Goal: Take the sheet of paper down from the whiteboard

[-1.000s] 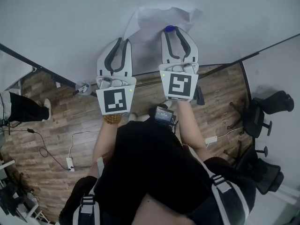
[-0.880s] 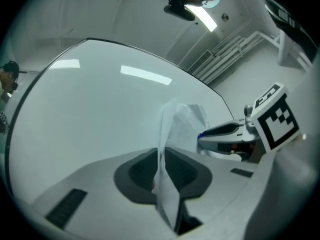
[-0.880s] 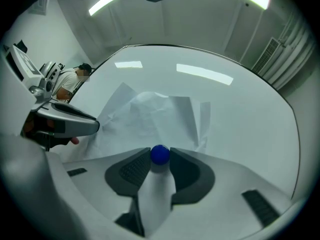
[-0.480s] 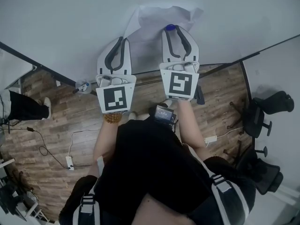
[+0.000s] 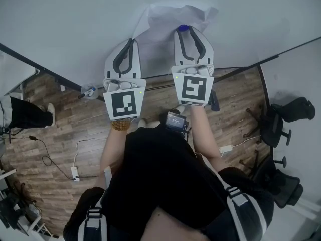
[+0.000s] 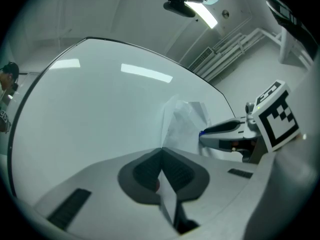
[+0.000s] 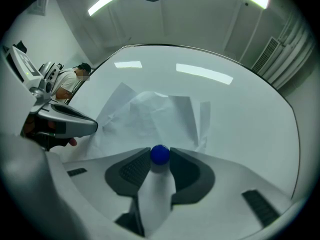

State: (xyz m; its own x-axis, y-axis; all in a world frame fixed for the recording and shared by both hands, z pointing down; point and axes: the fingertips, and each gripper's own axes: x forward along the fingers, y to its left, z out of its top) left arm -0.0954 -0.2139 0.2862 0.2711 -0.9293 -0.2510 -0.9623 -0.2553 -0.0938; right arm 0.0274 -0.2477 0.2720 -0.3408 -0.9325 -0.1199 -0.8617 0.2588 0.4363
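A crumpled white sheet of paper point(image 5: 170, 21) hangs on the whiteboard point(image 5: 75, 24). A round blue magnet point(image 5: 182, 28) sits at its lower right. My right gripper point(image 5: 183, 30) has its two tips closed on that magnet, which shows as a blue ball point(image 7: 160, 154) between the pads, with the sheet point(image 7: 150, 119) just beyond. My left gripper point(image 5: 133, 40) is at the sheet's lower left edge. In the left gripper view its jaws point(image 6: 161, 151) are together with a thin strip of the paper point(image 6: 187, 121) pinched between them.
The whiteboard's dark lower edge point(image 5: 45, 69) runs behind both grippers, with a small object point(image 5: 89, 92) resting on it at left. Below is wooden floor with a cable and power strip point(image 5: 75, 174). Black office chairs point(image 5: 281, 124) stand at right. Another person point(image 7: 65, 81) stands far left.
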